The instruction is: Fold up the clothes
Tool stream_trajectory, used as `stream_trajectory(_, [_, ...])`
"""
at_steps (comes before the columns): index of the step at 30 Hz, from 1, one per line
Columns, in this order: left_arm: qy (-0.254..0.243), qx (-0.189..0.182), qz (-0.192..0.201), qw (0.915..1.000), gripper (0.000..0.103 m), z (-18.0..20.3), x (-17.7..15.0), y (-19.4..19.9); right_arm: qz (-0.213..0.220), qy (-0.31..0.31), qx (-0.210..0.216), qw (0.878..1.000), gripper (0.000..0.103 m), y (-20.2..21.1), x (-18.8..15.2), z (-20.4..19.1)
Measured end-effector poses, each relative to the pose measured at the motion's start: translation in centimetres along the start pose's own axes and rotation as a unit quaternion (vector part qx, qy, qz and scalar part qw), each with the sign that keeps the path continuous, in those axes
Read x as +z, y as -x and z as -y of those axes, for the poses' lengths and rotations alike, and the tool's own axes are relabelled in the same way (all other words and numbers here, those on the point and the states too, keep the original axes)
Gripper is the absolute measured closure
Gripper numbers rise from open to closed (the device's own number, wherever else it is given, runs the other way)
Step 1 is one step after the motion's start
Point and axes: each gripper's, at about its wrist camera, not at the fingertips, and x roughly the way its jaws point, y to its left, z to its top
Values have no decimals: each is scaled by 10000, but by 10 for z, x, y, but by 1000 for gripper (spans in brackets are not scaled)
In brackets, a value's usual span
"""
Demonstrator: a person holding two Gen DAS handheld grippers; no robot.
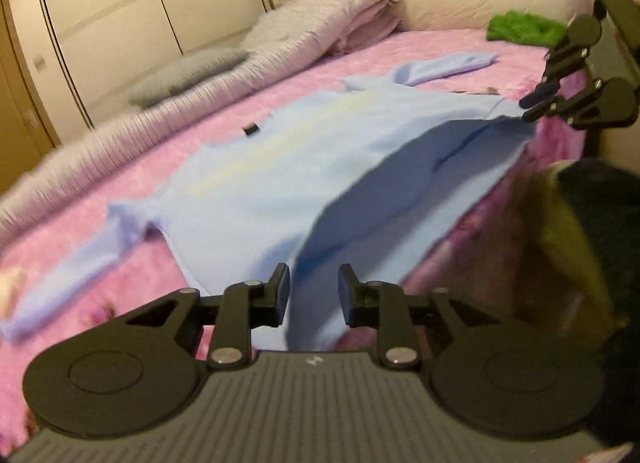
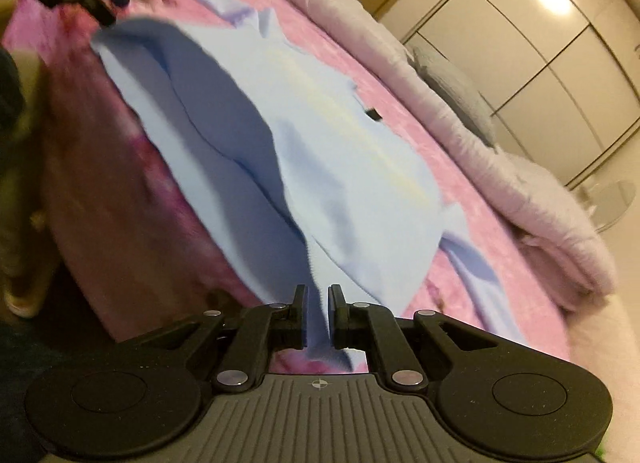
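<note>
Nearest the left wrist camera stands the left gripper (image 1: 313, 291), its jaws parted with a clear gap; the hem of the light blue shirt (image 1: 280, 167) shows in that gap, but the pads do not press on it, so it counts as let go or not yet caught. The shirt runs away from this gripper across the pink bedspread (image 1: 120, 151), one sleeve (image 1: 68, 275) stretched to the near left and the other far off towards the headboard. At the far right of this view the right gripper (image 1: 530, 109) pinches the shirt's lifted edge, and the cloth sags in a shadowed fold between the two tools. A folded quilt (image 1: 320, 23) and a green cloth (image 1: 524, 27) lie at the far side of the bed. In the right wrist view the right gripper (image 2: 318, 313) is nearly closed, with a narrow strip of blue cloth clamped between its pads; the shirt (image 2: 340, 135) spreads away from it up the bed, and the left gripper (image 2: 110, 5) hangs at the far left over the hem's other corner. The hem is the long axis between the two tools, so the fold probably turns on the left jaws regaining their corner, which lies just ahead of them.
</note>
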Motion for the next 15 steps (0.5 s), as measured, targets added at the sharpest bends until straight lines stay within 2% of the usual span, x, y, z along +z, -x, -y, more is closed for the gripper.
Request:
stream_trajectory(2, [95, 127, 111, 9998, 79, -1, 4, 4, 145, -282, -6, 9995, 96, 5, 2, -2])
stream_trajectory(3, [237, 136, 173, 9995, 73, -5, 6, 7, 265, -533, 47, 9982, 96, 10, 3, 0])
stream_trajectory(5, [490, 80, 187, 9986, 70, -13, 6, 3, 508, -1151, 246, 9918, 95, 17, 9, 11])
stream_trajectory(7, [607, 9, 164, 9980, 70, -16, 6, -2, 544, -1557, 547, 9848, 95, 15, 12, 18])
stream_trajectory(12, [436, -65, 73, 9990, 70, -14, 7, -17, 477, -851, 218, 9950, 95, 10, 27, -2])
stream_trajectory(15, [219, -195, -70, 9995, 70, -12, 4, -29, 339, -586, 222, 9975, 94, -1, 24, -11])
